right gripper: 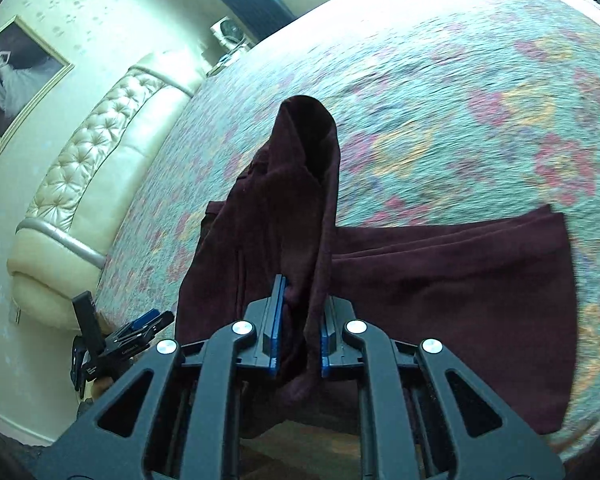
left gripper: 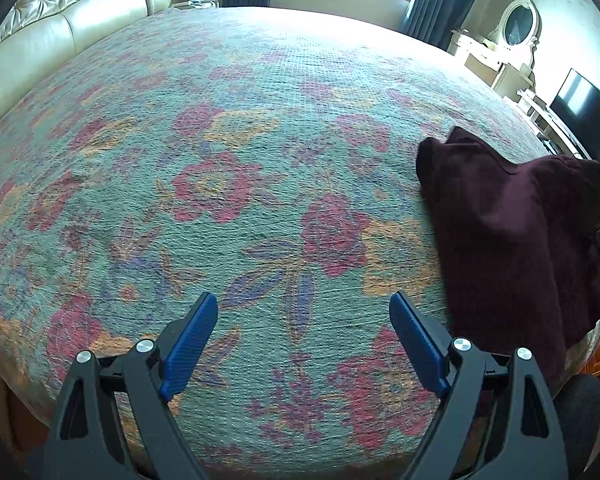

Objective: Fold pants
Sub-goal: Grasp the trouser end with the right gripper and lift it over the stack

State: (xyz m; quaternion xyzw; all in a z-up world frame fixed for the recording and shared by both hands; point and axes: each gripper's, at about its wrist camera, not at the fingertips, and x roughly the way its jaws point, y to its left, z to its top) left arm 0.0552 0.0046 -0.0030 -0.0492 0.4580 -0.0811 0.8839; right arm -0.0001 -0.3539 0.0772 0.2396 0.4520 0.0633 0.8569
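We count one pair of pants [right gripper: 440,280] on one bed [left gripper: 220,160]. Two grippers: left gripper [left gripper: 303,312], right gripper [right gripper: 302,300].

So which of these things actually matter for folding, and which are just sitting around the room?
For the job: maroon pants; right hand-held gripper, clamped on them; left hand-held gripper, open; bed.
Just around: headboard; television; vanity mirror; framed picture.

Clamping a bunched fold of dark maroon pants [right gripper: 440,276] between the blue pads of the right gripper [right gripper: 300,316], lifting one end into a peak — the rest lying flat across the floral bedspread [right gripper: 460,92], showing the left gripper [right gripper: 140,328] low at left — beside the cream tufted headboard [right gripper: 100,168].
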